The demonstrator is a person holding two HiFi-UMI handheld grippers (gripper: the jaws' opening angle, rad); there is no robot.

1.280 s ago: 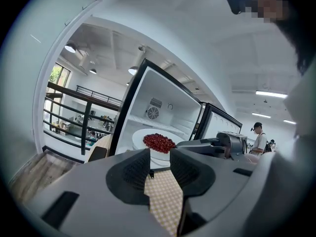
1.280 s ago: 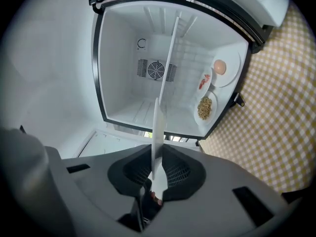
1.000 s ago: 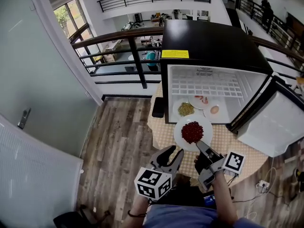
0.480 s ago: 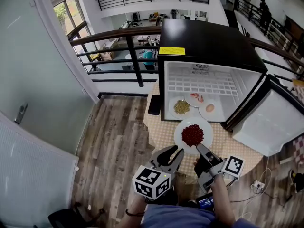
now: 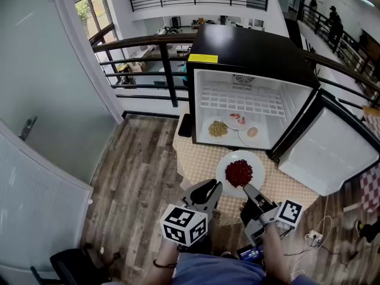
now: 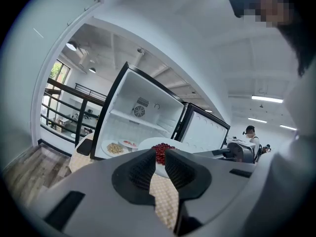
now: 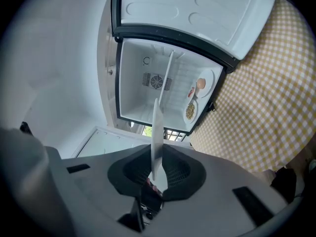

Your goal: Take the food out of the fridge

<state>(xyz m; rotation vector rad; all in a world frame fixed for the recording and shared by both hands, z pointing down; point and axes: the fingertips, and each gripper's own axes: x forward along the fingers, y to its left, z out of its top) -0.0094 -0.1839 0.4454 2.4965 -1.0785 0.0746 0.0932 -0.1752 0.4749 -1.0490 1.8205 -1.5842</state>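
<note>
One plate of four is out of the fridge. The round white plate (image 5: 257, 166), heaped with dark red berry-like pieces (image 5: 238, 172), is over the yellow checked tablecloth (image 5: 199, 159), just on the near side of the small black fridge (image 5: 249, 49) with its white lining. I cannot tell whether it touches the cloth. The right gripper (image 5: 248, 190) pinches the plate's near rim, jaws clamped on the thin edge, a hold that seems meant to carry it level so the heap does not slide. The left gripper (image 5: 211, 187) hovers just left of the plate. Its jaws have just been closing and now stand a narrow gap apart with nothing between them, so it is probably idle while the right one carries. The white fridge door (image 5: 323, 153) stands wide open to the right. Far inside, on the fridge floor, three small white plates sit close together, bearing a yellow-green heap (image 5: 218, 129), pink-red pieces (image 5: 236, 120) and a pale egg-like lump (image 5: 252, 132).
</note>
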